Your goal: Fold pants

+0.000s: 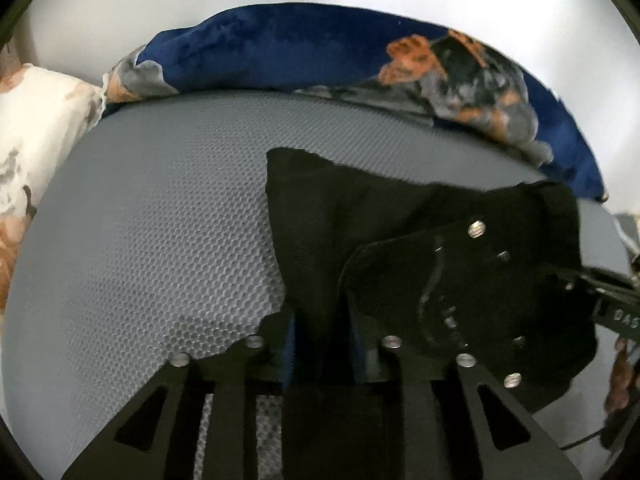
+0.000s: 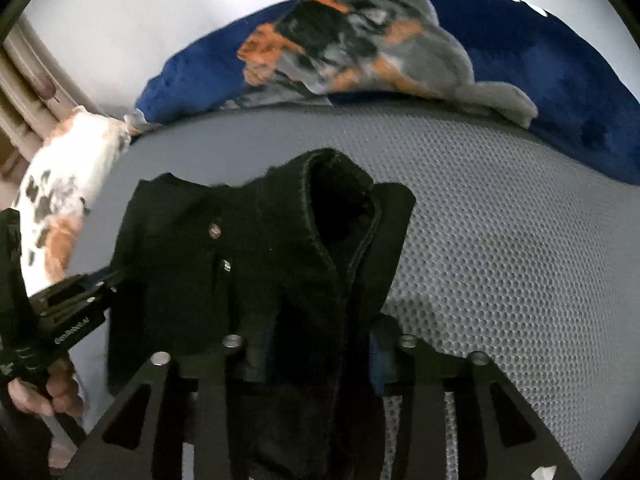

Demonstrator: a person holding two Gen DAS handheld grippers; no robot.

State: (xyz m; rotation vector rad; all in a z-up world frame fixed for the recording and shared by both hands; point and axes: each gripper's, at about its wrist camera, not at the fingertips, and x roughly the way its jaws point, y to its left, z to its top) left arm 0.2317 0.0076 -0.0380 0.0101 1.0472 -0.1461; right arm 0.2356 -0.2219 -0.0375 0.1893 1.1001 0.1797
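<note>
Over grey mesh surface point(image 1: 152, 216), one black pants point(image 1: 320, 216), two tools, one blue pillow point(image 1: 280, 40)

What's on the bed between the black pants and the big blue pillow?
Nothing. In both wrist views, only bare grey honeycomb-mesh mattress cover lies between the black fabric pants and the blue velvety pillow with orange-grey print.

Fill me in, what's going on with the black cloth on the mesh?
A person with a handheld gripper in each hand is folding black pants on a grey mesh surface. The left gripper and right gripper each have a bunched edge of the fabric between their fingers, side by side. Whether the pads still press on it is unclear. A blue patterned blanket lies behind.
</note>
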